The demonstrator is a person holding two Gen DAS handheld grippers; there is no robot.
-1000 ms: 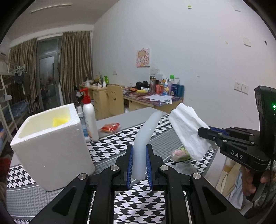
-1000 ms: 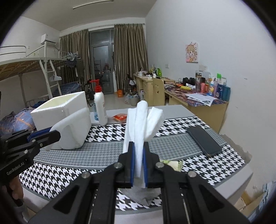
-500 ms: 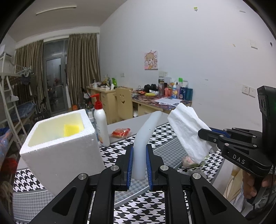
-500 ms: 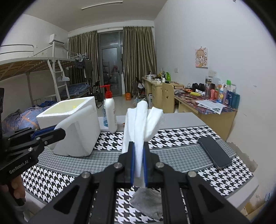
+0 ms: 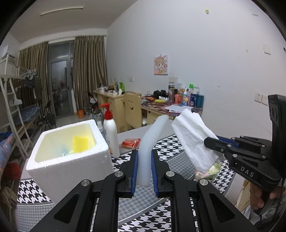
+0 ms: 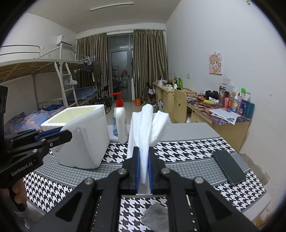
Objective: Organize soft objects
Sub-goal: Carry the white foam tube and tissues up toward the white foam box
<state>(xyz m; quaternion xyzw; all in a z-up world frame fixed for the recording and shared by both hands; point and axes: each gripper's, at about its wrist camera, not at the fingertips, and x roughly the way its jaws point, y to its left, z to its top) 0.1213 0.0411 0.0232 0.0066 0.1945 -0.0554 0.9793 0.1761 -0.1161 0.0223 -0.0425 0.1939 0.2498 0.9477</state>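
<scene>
My left hand-held gripper (image 5: 144, 169) is clamped on a pale foam strip (image 5: 151, 141), raised beside the foam box (image 5: 71, 160) near the worktop's (image 6: 187, 142) left edge. My right hand-held gripper (image 6: 143, 171) pinches a folded white cloth (image 6: 148, 128) above the worktop's middle.

A dormitory room with white walls (image 6: 223, 35) and a white ceiling lit by a single tube light (image 6: 111, 6). Brown curtains (image 6: 150, 66) flank a dark glass balcony door (image 6: 120, 75) at the far end. A metal bunk bed (image 6: 35, 71) with a ladder lines one wall beneath an air conditioner (image 6: 65, 40). Opposite, wooden desks (image 6: 221, 116) crowded with bottles and papers run along the wall, a smiley-backed chair (image 5: 132, 111) pushed in. A cartoon poster (image 5: 160, 64) hangs above. The floor (image 6: 128, 104) is pale.
</scene>
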